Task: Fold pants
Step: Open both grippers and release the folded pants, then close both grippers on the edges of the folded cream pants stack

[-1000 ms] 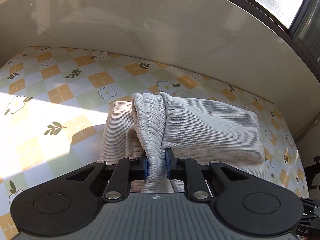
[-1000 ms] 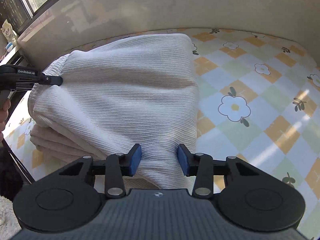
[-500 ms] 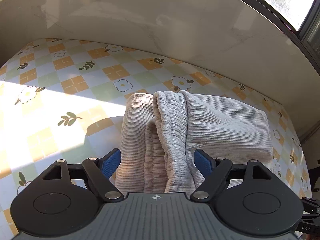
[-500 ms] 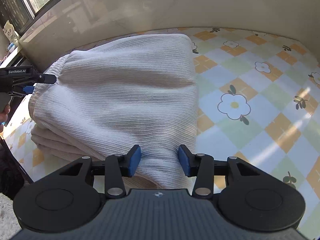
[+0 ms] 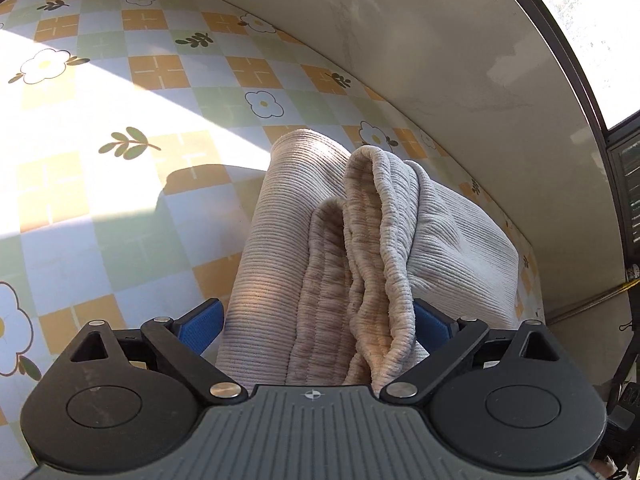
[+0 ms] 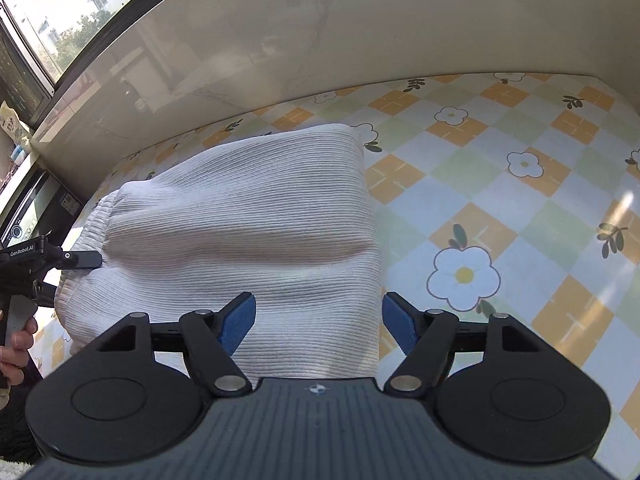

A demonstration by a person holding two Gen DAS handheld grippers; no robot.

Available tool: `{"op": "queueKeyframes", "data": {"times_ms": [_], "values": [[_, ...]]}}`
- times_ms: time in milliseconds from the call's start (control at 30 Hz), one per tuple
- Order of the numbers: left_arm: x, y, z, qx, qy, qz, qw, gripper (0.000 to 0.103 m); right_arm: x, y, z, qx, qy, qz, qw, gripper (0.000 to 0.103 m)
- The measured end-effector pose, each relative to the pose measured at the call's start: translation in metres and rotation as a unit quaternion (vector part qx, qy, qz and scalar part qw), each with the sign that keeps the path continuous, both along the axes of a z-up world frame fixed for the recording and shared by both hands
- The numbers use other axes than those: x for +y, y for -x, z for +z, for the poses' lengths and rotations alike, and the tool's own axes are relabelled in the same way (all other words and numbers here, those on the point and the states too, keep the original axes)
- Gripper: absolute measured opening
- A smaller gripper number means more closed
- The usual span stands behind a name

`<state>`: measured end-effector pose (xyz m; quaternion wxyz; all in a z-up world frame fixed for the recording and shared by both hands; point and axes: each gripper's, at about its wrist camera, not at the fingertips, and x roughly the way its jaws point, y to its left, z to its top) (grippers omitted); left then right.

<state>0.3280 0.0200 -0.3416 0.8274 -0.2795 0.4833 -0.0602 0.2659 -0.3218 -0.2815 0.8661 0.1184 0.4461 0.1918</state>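
The cream ribbed pants (image 5: 448,236) lie folded in a thick stack on the flowered table cover. In the left wrist view their layered edge runs between the blue pads of my left gripper (image 5: 316,326). Its jaws are opening wide and do not pinch the cloth. In the right wrist view the pants (image 6: 260,220) fill the middle. My right gripper (image 6: 320,324) is also opening around the stack's near corner, its right pad clear of the cloth. The left gripper (image 6: 80,259) shows at the pants' left end, with a hand (image 6: 16,344) below it.
The table cover (image 6: 520,200) has orange and green checks with white flowers and stretches bare to the right of the pants. A pale marble wall (image 6: 360,40) rises close behind the stack. A window (image 6: 60,8) sits at the upper left, with dark appliances below it.
My left gripper let go of the bunched edge, spread its jaws wide, rolled and sank closer to the stack. The right jaws widened off the corner and the gripper drew back.
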Motion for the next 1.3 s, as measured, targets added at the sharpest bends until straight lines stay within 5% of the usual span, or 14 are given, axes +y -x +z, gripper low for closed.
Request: {"op": "queueKeyframes", "data": {"times_ms": [733,967,1067,1233,1300], "values": [[-0.005,-0.036,-0.028,0.009,0.016,-0.063,0.9979,0.103,0.006,-0.039,-0.034,0.064,-0.036,-0.019,0.997,0.077],[-0.003,-0.033,-0.03,-0.004,0.014,-0.064,0.9979,0.088,0.007,-0.042,-0.04,0.06,-0.047,-0.022,0.997,0.079],[-0.006,-0.029,-0.026,-0.013,0.007,-0.064,0.9979,0.076,0.011,-0.042,-0.038,0.062,-0.045,-0.018,0.997,0.07],[-0.013,-0.018,-0.014,-0.02,-0.013,-0.055,0.9982,0.064,0.019,-0.036,-0.024,0.051,-0.041,0.017,0.998,0.028],[-0.015,-0.014,-0.01,-0.016,-0.021,-0.052,0.9983,0.062,0.026,-0.03,-0.017,0.046,-0.033,0.036,0.998,0.025]]}}
